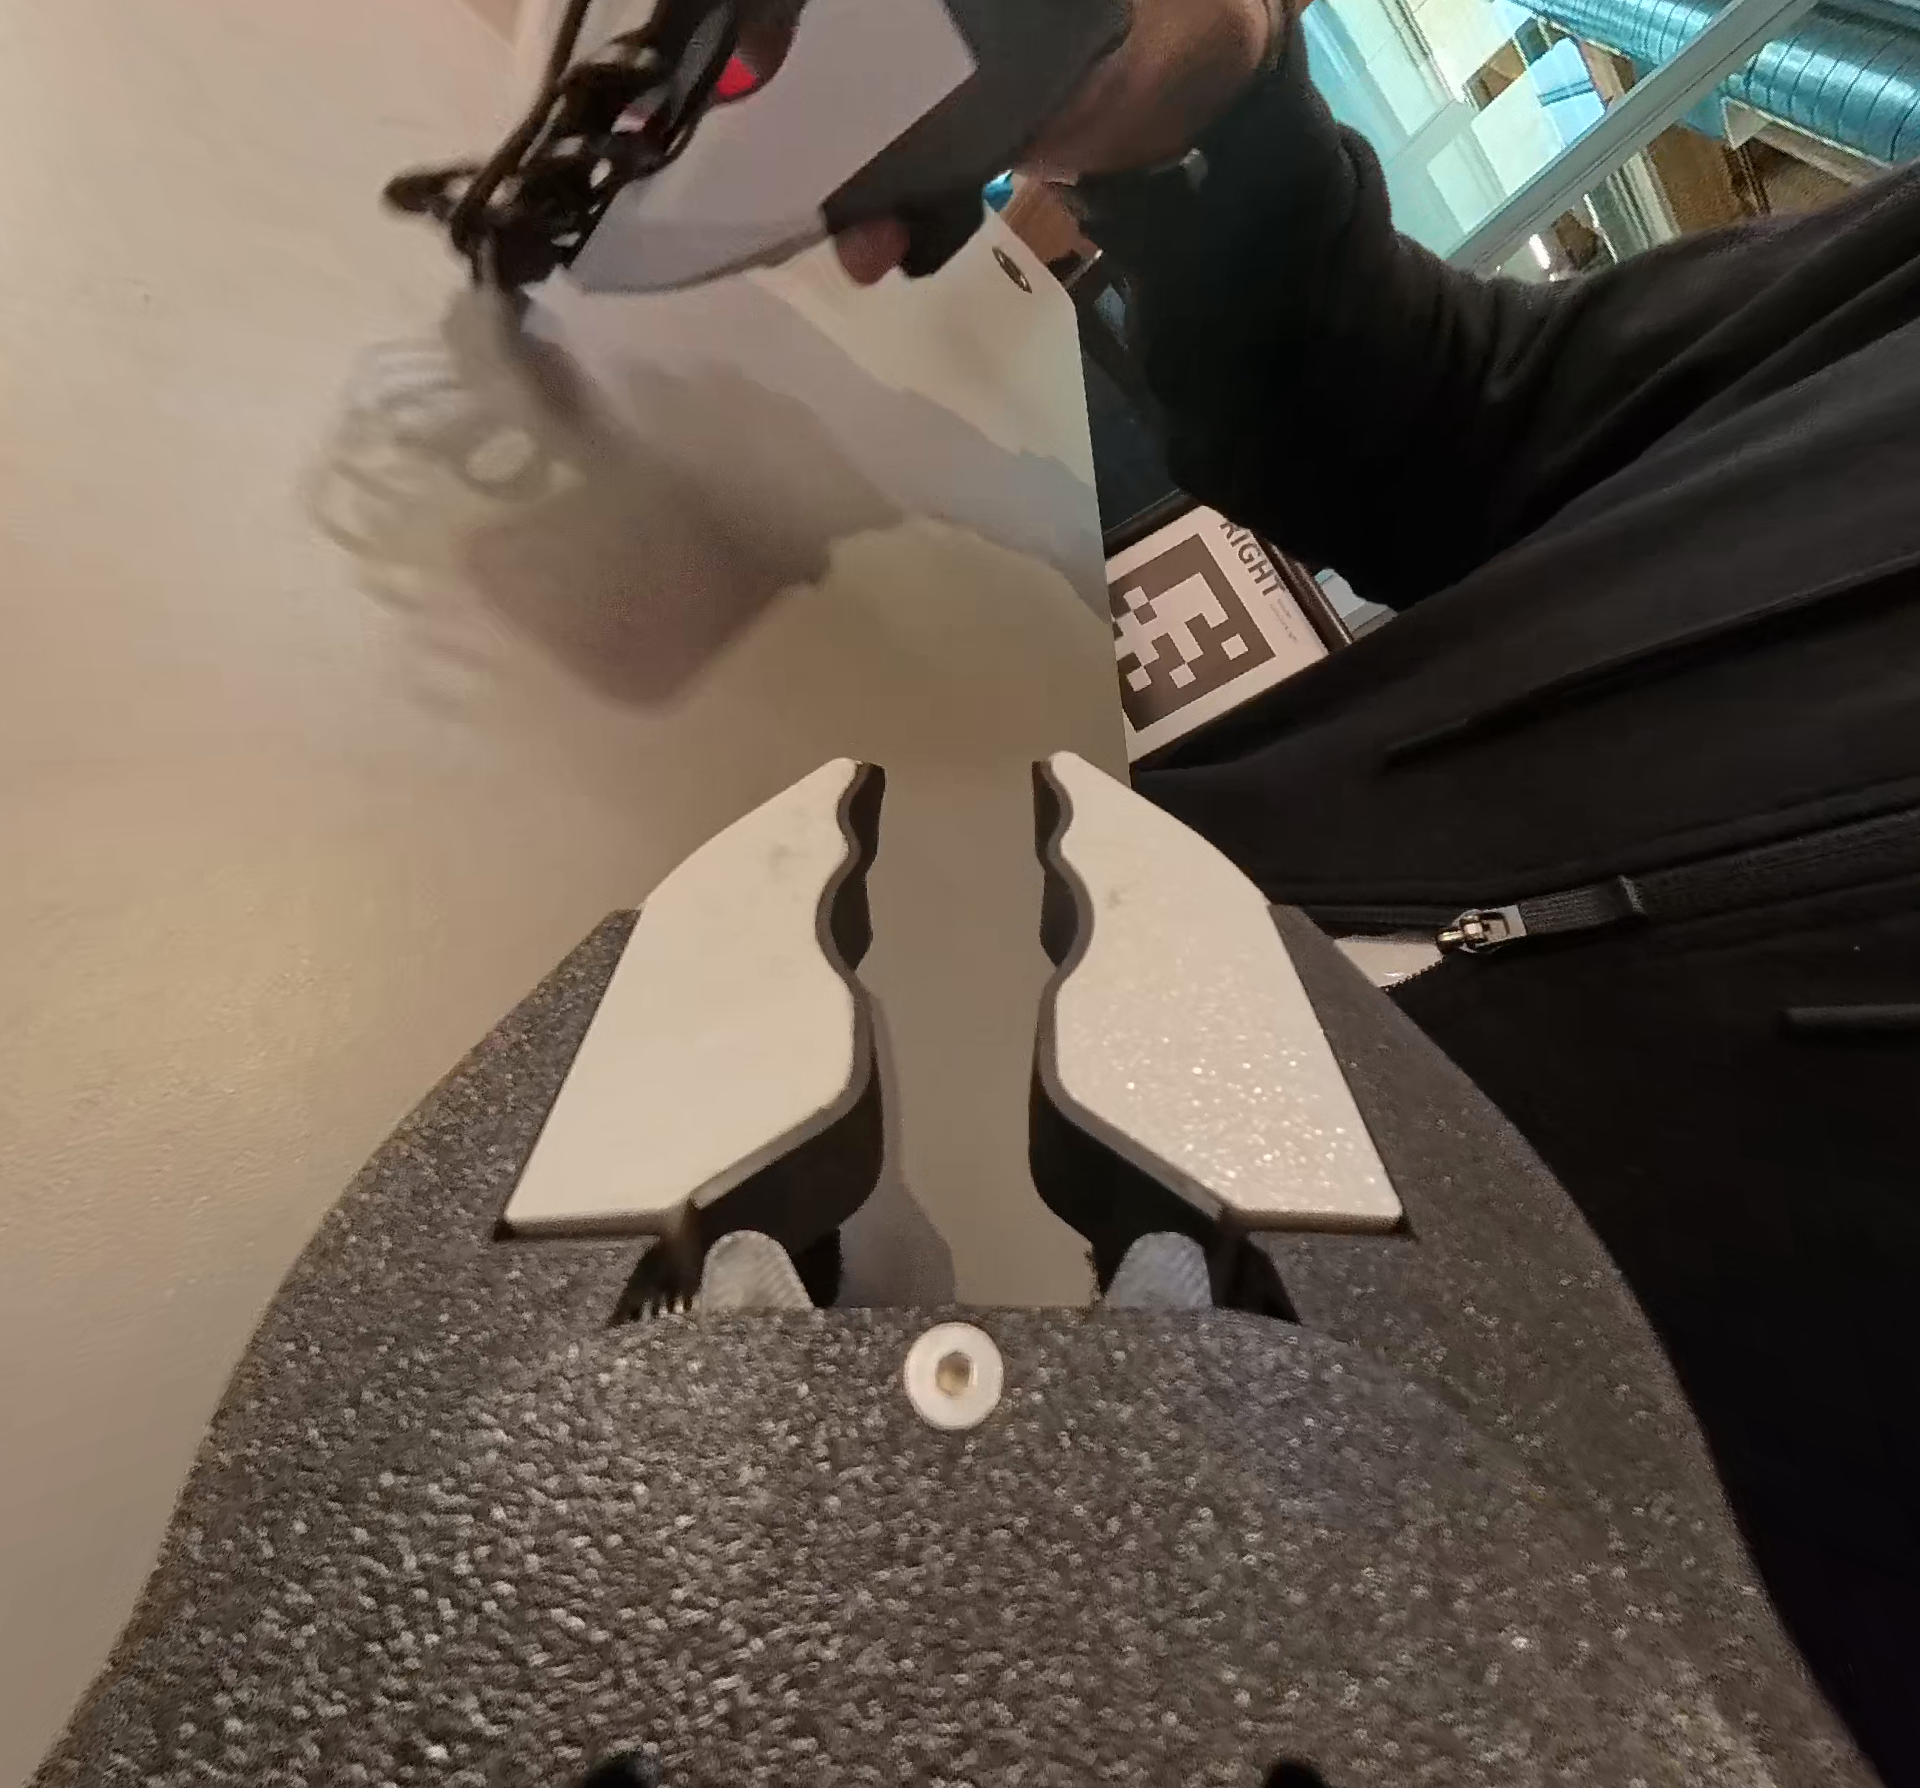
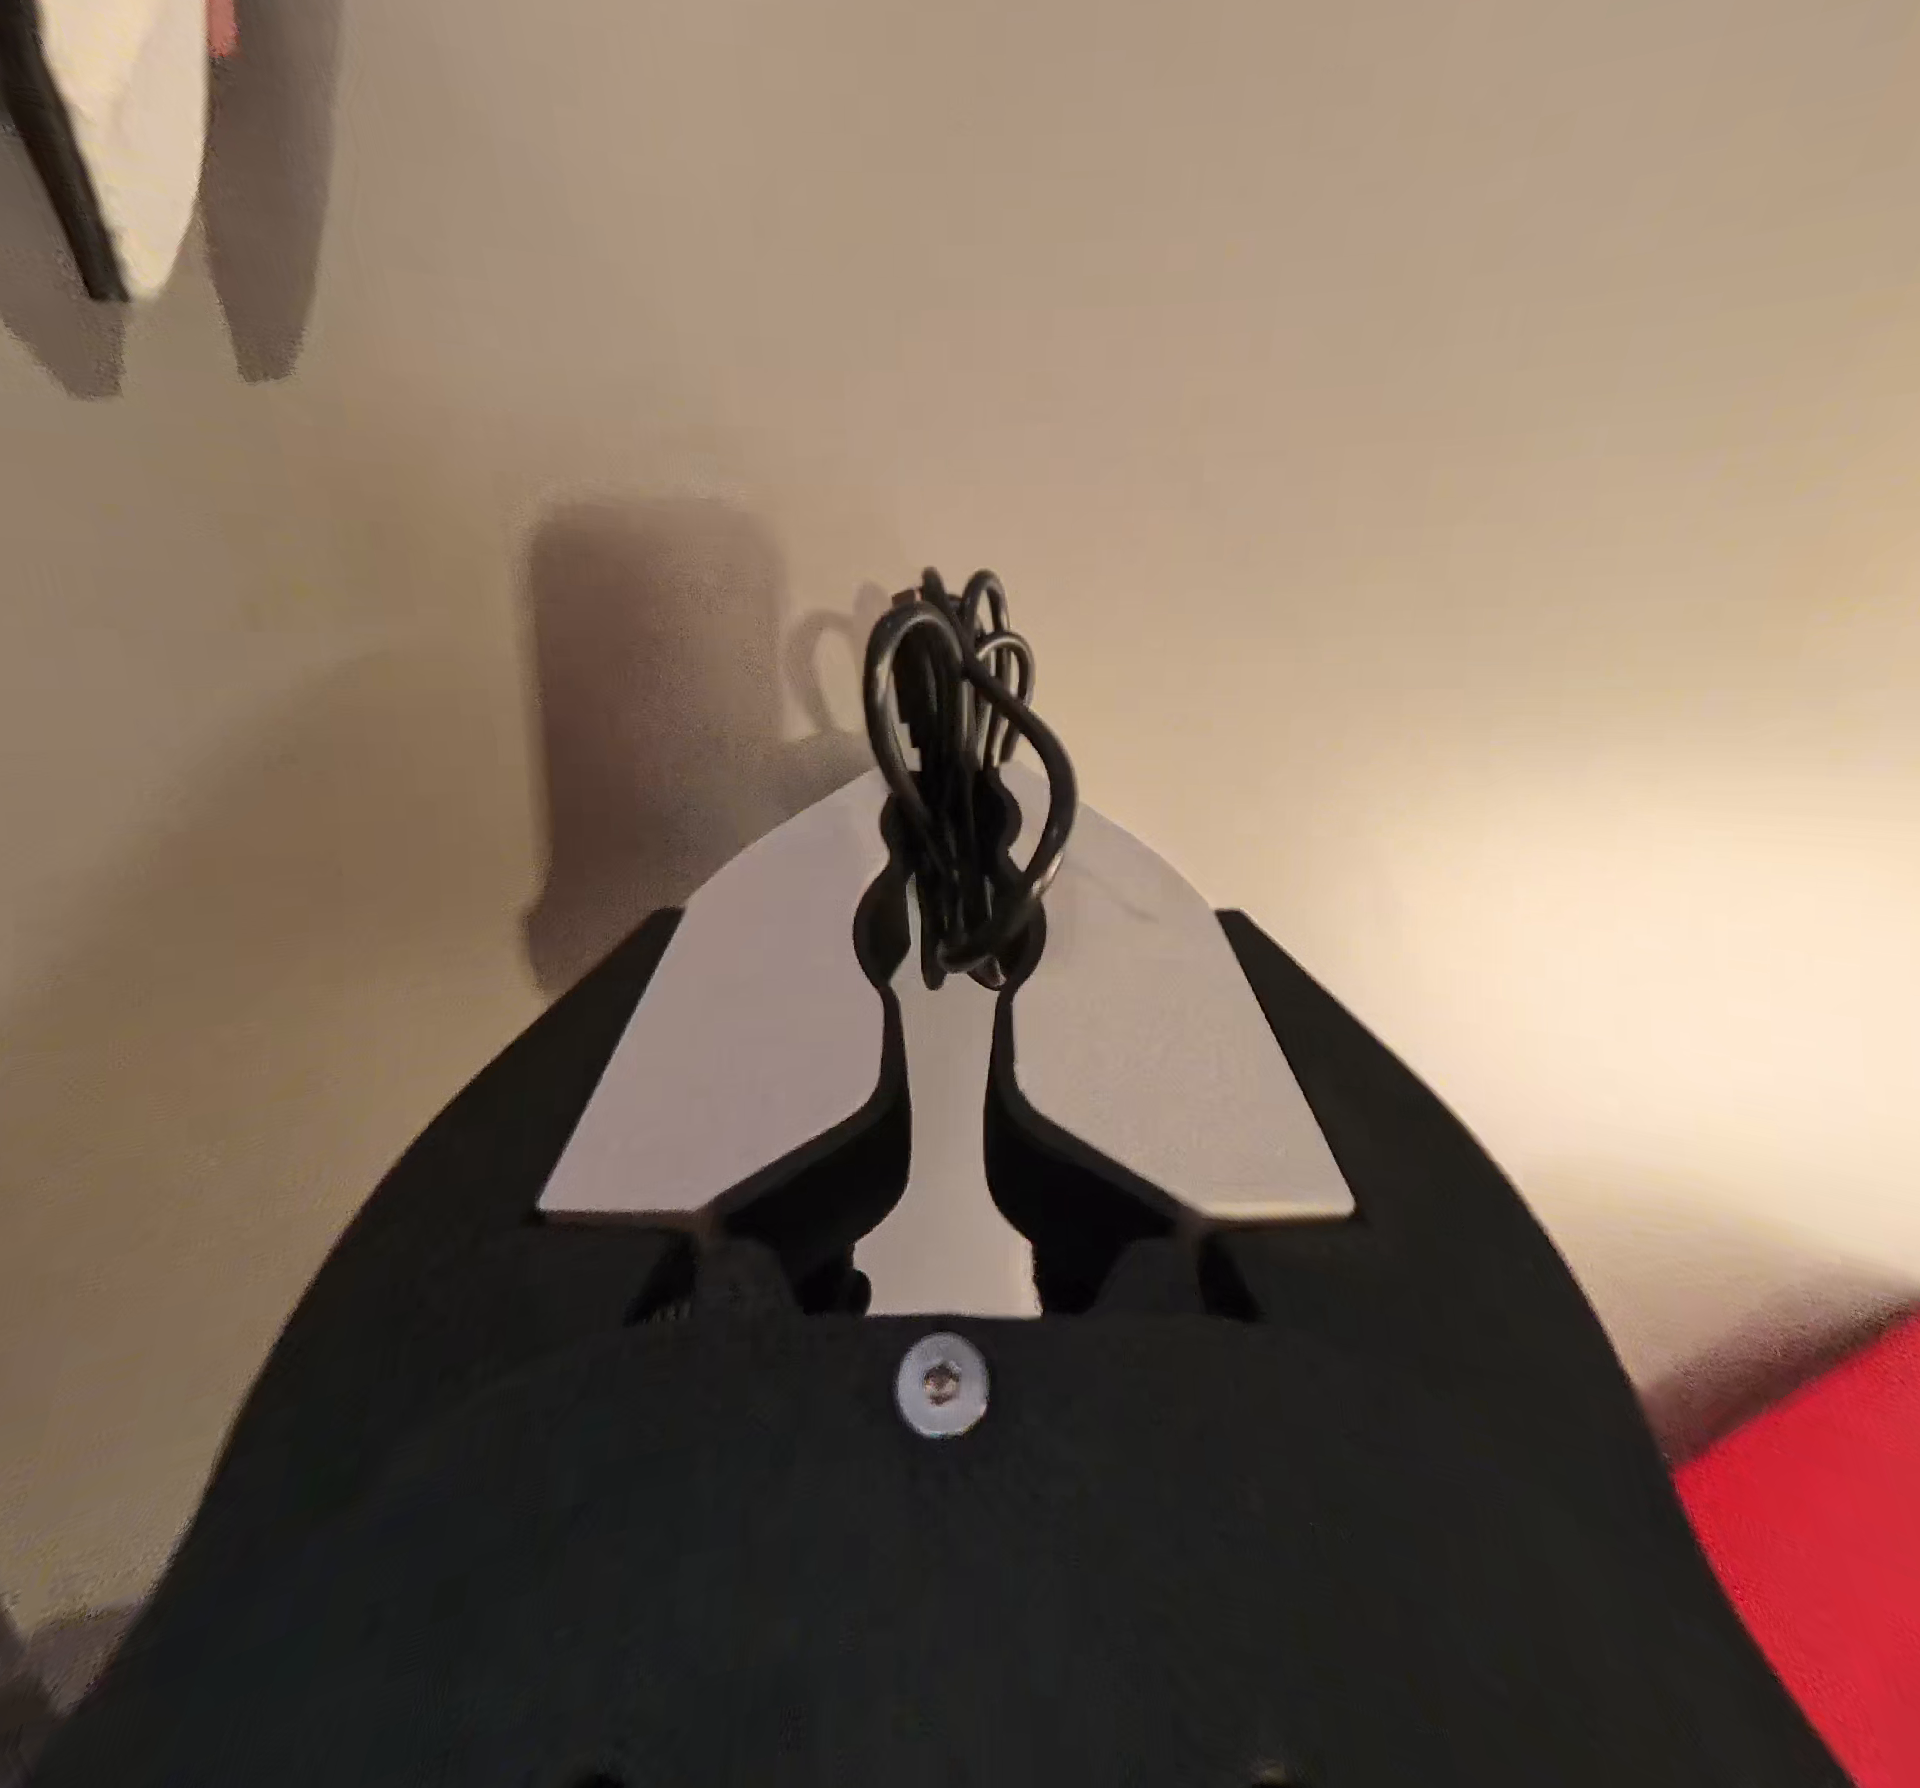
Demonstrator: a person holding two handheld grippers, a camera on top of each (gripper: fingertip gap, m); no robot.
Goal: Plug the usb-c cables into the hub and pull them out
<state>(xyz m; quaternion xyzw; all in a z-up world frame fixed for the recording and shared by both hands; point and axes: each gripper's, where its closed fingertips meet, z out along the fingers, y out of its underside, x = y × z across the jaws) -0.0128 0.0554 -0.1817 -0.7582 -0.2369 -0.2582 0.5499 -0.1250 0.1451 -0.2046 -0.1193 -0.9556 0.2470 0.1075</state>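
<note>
The table is the biggest thing here, a pale cream top spreading out ahead of both my pairs of fingers, bare where I look. Beyond its far edge, up and to the right of my left fingers, I see a room with blue ducting and glass partitions. A red patch lies low to the right of my right fingers; I cannot tell what it is.

My right gripper is clamped narrow on a bundle of black cables, whose loops stick out past my fingertips, above the table. My left gripper stands part open with nothing between its fingers, hovering low over the table near its edge.

I see no hub in either view, so plugging looks not yet begun.

The risk, I judge, is the bundle itself. I hold a tangle of loops, not one plug, so a strand could slip free or a connector could hang at a bad angle. The view from my left side shows blur on the bundle, so swinging may loosen it. With my left fingers idle near the edge, I may clip the table.
</note>
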